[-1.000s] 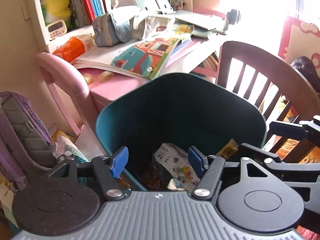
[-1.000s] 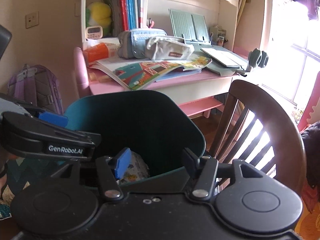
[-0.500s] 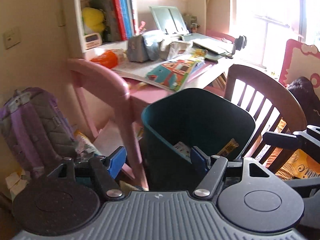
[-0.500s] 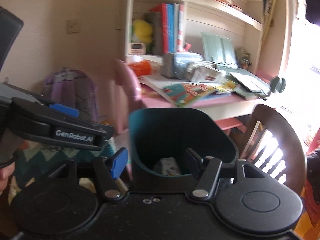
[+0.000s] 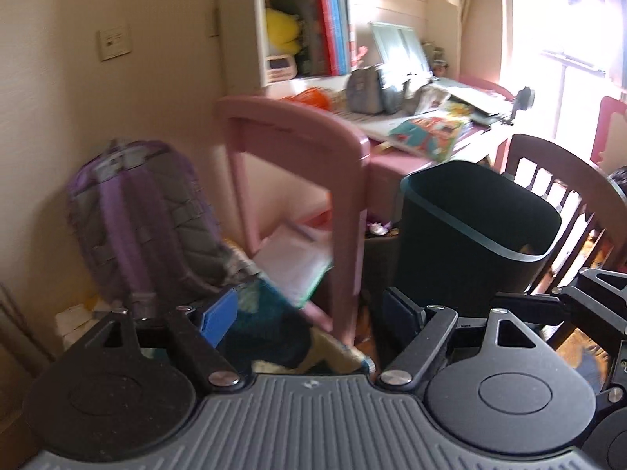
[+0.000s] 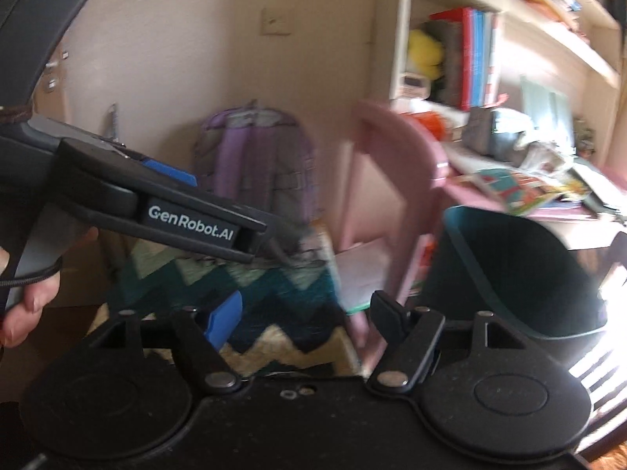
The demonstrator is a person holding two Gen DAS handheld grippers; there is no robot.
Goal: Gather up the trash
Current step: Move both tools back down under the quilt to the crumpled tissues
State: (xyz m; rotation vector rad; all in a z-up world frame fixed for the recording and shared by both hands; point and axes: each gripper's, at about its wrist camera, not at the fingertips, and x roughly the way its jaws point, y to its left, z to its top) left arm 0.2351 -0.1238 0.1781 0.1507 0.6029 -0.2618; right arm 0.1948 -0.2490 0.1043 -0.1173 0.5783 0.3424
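I see teal trash bin (image 5: 470, 243), contents mostly hidden | left gripper (image 5: 309, 313) jaws opening, empty | right gripper (image 6: 301, 313) jaws opening, empty

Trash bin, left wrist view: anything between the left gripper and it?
Nothing visible blocks it. The left gripper is open and empty, and the trash bin stands ahead to its right on the floor. The pink desk leg stands just left of the bin, straight ahead of the gripper, not between them.

bin (image 5: 462, 243): dark teal | backpack (image 5: 137, 211): purple-grey | desk (image 5: 298, 145): pink | rug (image 6: 274, 293): teal zigzag
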